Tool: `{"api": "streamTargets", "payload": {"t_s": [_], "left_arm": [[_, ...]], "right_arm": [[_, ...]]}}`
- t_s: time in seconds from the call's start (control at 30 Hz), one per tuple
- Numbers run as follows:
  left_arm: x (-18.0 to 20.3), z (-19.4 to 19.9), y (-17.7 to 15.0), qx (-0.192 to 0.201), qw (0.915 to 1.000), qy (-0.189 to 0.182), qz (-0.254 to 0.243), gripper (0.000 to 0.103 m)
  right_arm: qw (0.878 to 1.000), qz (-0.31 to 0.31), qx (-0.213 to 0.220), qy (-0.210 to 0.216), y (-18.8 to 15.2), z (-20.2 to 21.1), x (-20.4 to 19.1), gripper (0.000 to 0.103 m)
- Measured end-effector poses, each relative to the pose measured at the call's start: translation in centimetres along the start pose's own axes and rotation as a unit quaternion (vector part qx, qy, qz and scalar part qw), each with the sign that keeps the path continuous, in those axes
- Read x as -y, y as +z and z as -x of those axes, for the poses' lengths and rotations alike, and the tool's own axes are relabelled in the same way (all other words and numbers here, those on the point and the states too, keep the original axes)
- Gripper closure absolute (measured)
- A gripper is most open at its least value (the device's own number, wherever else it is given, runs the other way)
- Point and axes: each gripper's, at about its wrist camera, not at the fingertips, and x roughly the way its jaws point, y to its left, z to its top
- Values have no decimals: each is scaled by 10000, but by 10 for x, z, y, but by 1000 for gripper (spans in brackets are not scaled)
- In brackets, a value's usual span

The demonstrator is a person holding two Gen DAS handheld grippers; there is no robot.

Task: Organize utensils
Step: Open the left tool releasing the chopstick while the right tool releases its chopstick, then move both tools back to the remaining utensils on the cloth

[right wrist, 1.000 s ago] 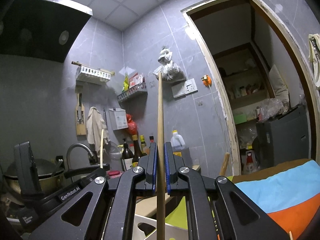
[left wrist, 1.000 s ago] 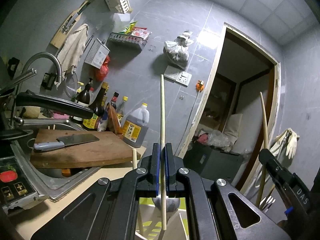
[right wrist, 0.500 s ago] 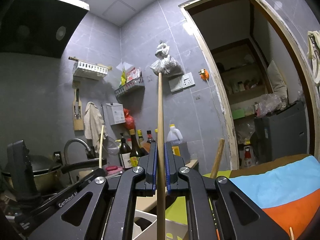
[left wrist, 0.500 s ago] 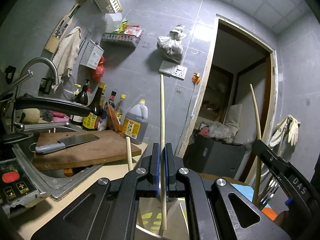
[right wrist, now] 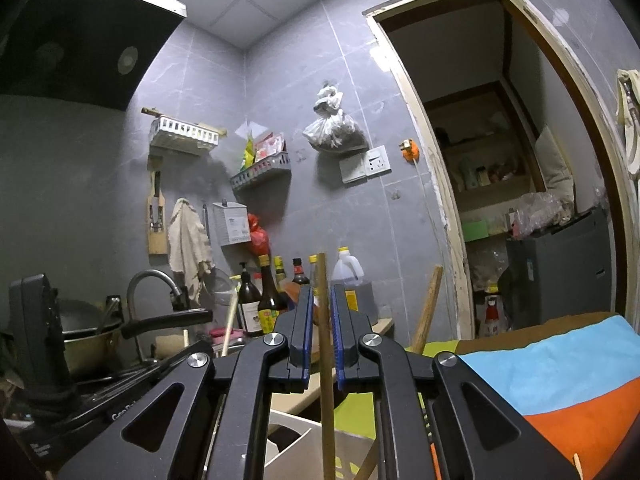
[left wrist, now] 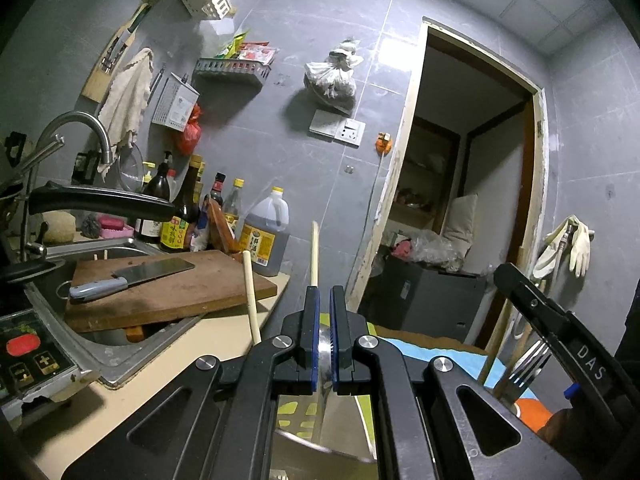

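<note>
The brown wooden chopstick (right wrist: pixel 326 380) stands upright between the right gripper's (right wrist: pixel 322 332) narrow fingers, with slim gaps on either side and the white box (right wrist: pixel 296 436) below. The left gripper's (left wrist: pixel 324 332) fingers are closed and empty.

The chopstick (right wrist: pixel 326 380) runs off the bottom edge — its lower end unseen.

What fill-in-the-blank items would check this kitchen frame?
A cleaver lies on the wooden ____. The faucet curves over the metal ____. A tied plastic bag hangs just above the wall ____.
Missing words: board; sink; socket.
</note>
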Motion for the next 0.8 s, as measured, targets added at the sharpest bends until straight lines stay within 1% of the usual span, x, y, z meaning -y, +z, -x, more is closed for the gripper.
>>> {"api": "streamTargets", "payload": {"t_s": [0.13, 0.23, 0.3, 0.4, 0.5, 0.57, 0.6, 0.73, 0.77, 0.8], "left_arm": [[-3, 3, 1, 29, 10000, -4, 61, 100], [-4, 5, 1, 49, 9999, -14, 111, 100], [-4, 7, 3, 86, 9999, -30, 120, 100], [-3, 9, 5, 107, 9998, -88, 152, 99], [2, 11, 8, 102, 9996, -203, 164, 99], [6, 12, 11, 116, 9995, -267, 134, 99], [8, 12, 12, 107, 9994, -287, 130, 99], [19, 16, 18, 29, 9992, -389, 117, 99], [23, 17, 20, 1, 9989, -450, 115, 98], [25, 17, 20, -20, 9988, -484, 108, 93]], "right_arm": [[10000, 58, 40, -4, -1, 3, -3, 95], [9999, 98, 78, -21, 0, 4, -5, 91], [9998, 131, 129, -25, 2, 6, -6, 84], [9996, 229, 185, 0, 6, 9, -9, 84], [9995, 244, 189, 113, 20, 12, -10, 83], [9997, 153, 114, 135, 29, 14, -7, 82], [9998, 102, 78, 139, 33, 16, -4, 78], [9998, 76, -154, 43, 46, 27, 6, 78], [9996, 118, -248, 1, 48, 32, 9, 78], [9994, 145, -312, -33, 50, 35, 12, 78]]}}
